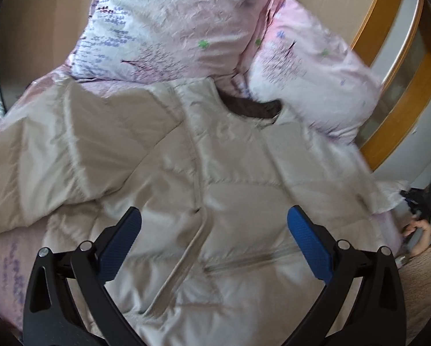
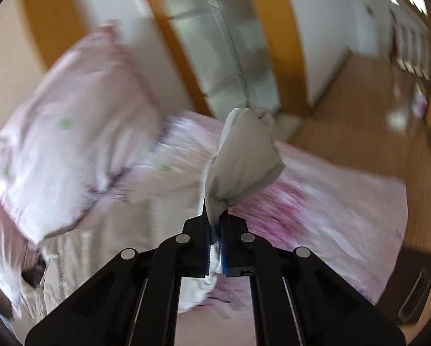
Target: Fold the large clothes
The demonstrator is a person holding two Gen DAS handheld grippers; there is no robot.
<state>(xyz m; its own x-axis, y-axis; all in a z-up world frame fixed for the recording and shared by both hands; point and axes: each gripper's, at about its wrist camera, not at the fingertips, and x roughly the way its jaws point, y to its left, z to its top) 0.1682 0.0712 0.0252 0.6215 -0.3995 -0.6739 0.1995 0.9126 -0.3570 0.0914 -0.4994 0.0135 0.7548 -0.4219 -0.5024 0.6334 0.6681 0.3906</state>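
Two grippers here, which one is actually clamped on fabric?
The right gripper: shut on a fold of the beige jacket. The left gripper is open above it.

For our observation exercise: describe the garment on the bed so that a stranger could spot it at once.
Find the bed with the pink floral bedding and two matching pillows. Spread just below them lies the beige puffer jacket: plain, shiny and quilted, with a dark collar lining, unlike the patterned pink around it.

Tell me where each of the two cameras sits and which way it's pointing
Left wrist: on the left gripper, angled down over the beige puffer jacket on the bed; its open blue-padded fingers show, plus a hand at the right edge.
Right wrist: on the right gripper, facing across the bed toward the wooden door frame; its fingers pinch a jacket sleeve.
Shared: jacket, pink floral pillow, door frame.
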